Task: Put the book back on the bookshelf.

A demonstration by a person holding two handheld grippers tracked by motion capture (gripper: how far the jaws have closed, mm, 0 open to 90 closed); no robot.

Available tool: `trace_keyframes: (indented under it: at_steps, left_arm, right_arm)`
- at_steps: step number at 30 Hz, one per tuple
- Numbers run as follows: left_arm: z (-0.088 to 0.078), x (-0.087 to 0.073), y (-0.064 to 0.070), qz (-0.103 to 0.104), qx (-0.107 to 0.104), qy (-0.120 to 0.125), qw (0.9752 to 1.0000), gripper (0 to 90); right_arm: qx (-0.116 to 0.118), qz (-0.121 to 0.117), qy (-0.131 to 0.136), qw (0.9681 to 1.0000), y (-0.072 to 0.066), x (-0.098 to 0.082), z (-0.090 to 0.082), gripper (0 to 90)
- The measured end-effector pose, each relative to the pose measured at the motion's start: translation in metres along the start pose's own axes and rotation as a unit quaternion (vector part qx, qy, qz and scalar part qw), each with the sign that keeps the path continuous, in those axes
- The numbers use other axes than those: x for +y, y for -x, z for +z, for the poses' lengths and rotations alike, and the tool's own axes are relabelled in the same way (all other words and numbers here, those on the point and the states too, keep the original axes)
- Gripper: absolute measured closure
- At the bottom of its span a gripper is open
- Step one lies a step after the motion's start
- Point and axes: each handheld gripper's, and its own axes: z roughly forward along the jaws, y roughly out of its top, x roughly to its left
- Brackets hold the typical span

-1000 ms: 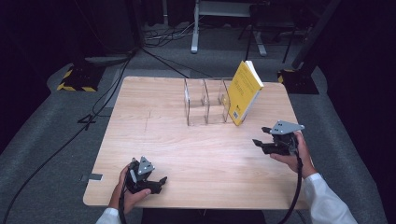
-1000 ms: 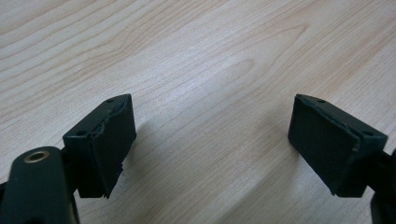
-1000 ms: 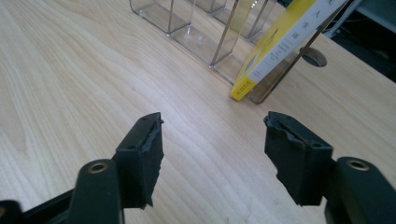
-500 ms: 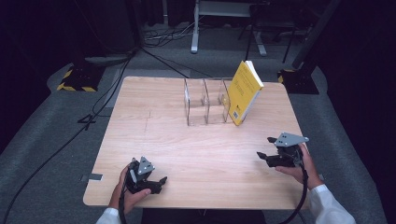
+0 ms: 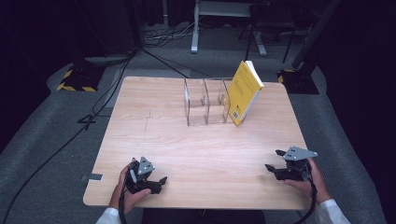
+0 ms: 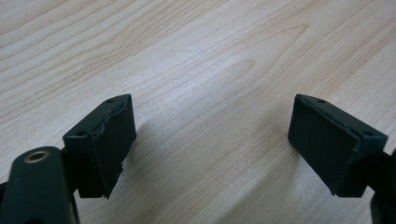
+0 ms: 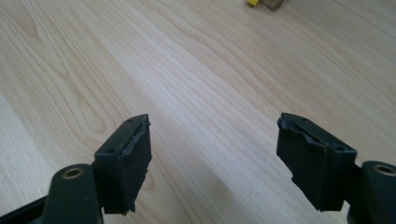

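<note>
A yellow book (image 5: 243, 93) leans tilted against the right end of a clear plastic rack (image 5: 205, 105) at the back of the wooden table (image 5: 154, 126). My left gripper (image 5: 159, 184) rests near the front left edge, held by a hand. Its jaws stand open over bare wood in the left gripper view (image 6: 212, 140). My right gripper (image 5: 273, 159) is low near the front right edge, far from the book. Its jaws have just been opening and nothing is between them (image 7: 215, 154). A corner of the yellow book (image 7: 253, 2) peeks in at the top of the right gripper view.
Dark carpet surrounds the table, with cables (image 5: 93, 112) trailing across it at the left. A yellow-and-black striped base (image 5: 74, 79) sits at the far left, a stand's foot (image 5: 299, 79) at the far right, and desk legs (image 5: 196, 28) behind.
My right gripper has come back from beside the book toward the front right edge and sunk lower. The left gripper has stayed where it was.
</note>
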Motion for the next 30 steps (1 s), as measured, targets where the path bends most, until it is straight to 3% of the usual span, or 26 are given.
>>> trace_keyframes:
  at_steps: [13, 16, 18, 20, 30]
  left_arm:
    - [0.0, 0.0, 0.0, 0.0, 0.0, 0.0, 1.0, 15.6]
    - [0.0, 0.0, 0.0, -0.001, -0.001, 0.0, 1.0, 15.6]
    - [0.0, 0.0, 0.0, 0.0, -0.001, 0.0, 1.0, 15.6]
    - [0.0, 0.0, 0.0, 0.0, -0.001, 0.0, 1.0, 15.6]
    - [0.0, 0.0, 0.0, 0.001, 0.001, 0.0, 1.0, 15.6]
  right_arm:
    - [-0.003, 0.054, 0.0, 0.9985, 0.005, -0.044, -0.01, 25.2]
    - [-0.002, 0.079, 0.003, 0.9969, 0.006, -0.057, -0.015, 24.0]
    - [-0.012, 0.088, 0.0, 0.996, 0.007, -0.06, -0.018, 24.2]
    - [-0.003, 0.098, -0.003, 0.9952, 0.008, -0.06, -0.017, 24.0]
    - [0.0, 0.109, -0.007, 0.9941, 0.009, -0.059, -0.016, 21.7]
